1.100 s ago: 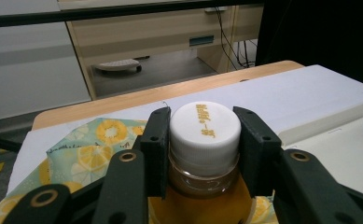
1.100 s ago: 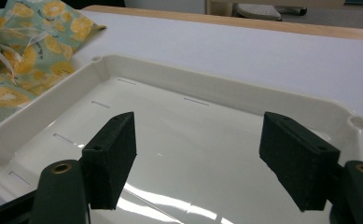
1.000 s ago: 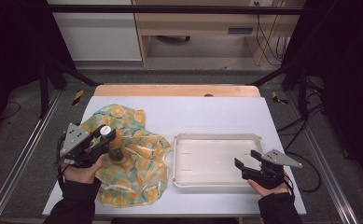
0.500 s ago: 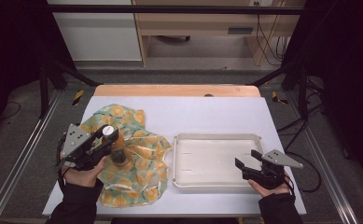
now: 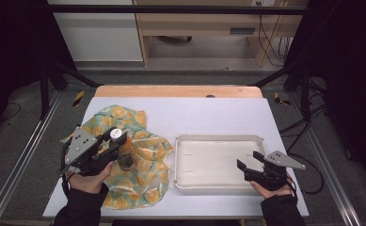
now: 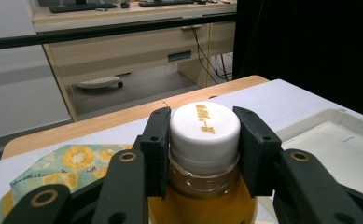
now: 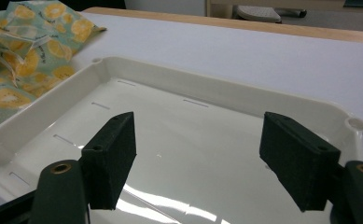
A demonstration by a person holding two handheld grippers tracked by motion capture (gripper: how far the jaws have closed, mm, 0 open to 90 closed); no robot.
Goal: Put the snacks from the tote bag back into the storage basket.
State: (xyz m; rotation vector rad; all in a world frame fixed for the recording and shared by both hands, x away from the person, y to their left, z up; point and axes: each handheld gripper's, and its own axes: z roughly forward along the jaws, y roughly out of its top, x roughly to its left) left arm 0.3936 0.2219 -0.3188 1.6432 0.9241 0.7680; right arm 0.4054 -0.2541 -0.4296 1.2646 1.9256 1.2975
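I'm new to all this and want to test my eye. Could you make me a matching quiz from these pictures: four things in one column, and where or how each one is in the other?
Things:
1. bottle
2. tray
3. cloth
4. right claw

States:
A. spread on the table's left side, printed with orange slices
B. open, nothing between its jaws
C. white, empty, right of the cloth
D. gripped at its white cap by the left claw

Pairs: 1-D, 2-C, 3-A, 4-B
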